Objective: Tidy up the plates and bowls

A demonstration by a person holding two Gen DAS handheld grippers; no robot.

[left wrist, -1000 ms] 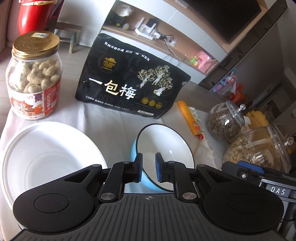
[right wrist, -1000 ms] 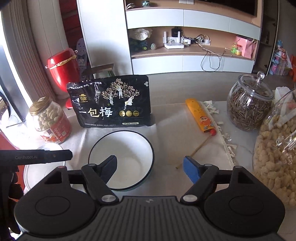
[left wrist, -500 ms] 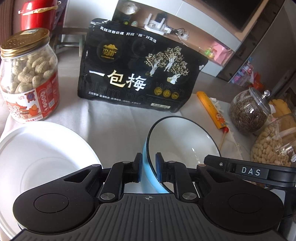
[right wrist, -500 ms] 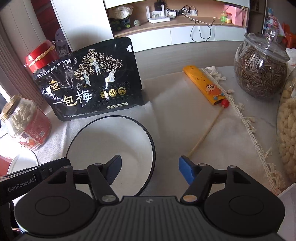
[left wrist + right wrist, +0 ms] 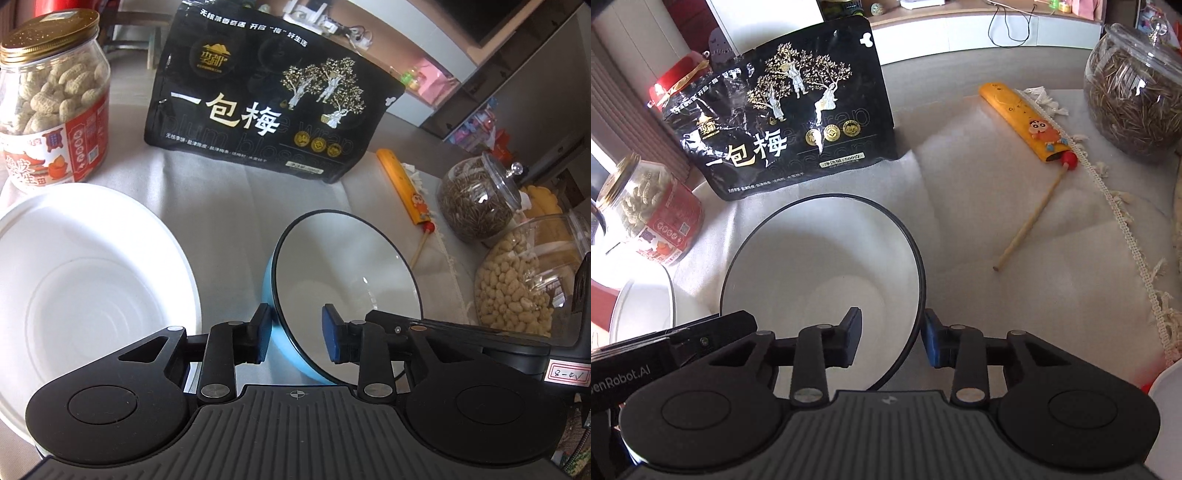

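Both jaws stand spread astride the bowl [image 5: 347, 280] rim, left gripper [image 5: 297, 336] and right gripper [image 5: 891, 338] ungripping, so an uneven squeeze could tip it.

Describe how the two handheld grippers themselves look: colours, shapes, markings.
Both are matte black plastic. The left gripper and right gripper each have a ribbed grey-black deck, two round discs at the sides, silver pivot screws on linked arms, and blue pads on the fingers. White lettering reading "enRobot.AI" shows on the left unit's body; a handwritten white sticker sits on the right unit's.
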